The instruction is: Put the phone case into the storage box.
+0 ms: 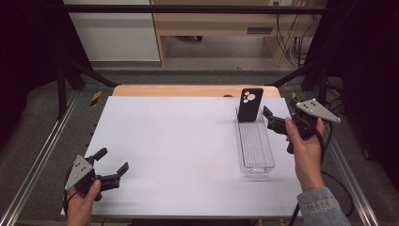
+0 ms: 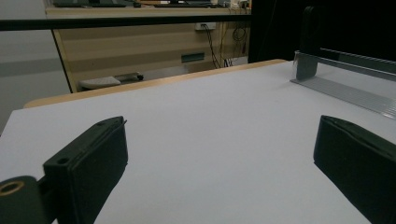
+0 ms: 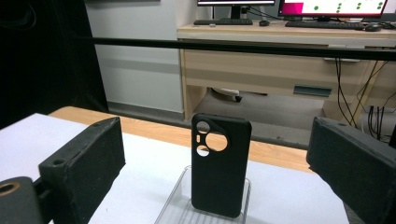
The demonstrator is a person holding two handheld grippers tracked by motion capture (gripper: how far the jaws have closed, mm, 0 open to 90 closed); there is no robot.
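Note:
A black phone case [image 1: 249, 104] stands upright, leaning at the far end of a long clear plastic tray [image 1: 255, 146] on the right side of the white table [image 1: 179, 141]. My right gripper [image 1: 281, 109] hovers just right of the case, open, jaws apart and holding nothing. In the right gripper view the case [image 3: 219, 172] stands between the jaws but farther off, camera cut-outs facing me, in the tray [image 3: 180, 205]. My left gripper [image 1: 113, 160] is open near the table's front left corner, over bare tabletop [image 2: 210, 140], with the tray [image 2: 345, 88] far to its right.
Metal frame rails run along both sides of the table, and a black crossbar [image 1: 188, 8] spans the back. A wooden desk [image 1: 211, 28] with cables stands beyond the table. The table's wooden far edge [image 1: 188, 90] lies just behind the tray.

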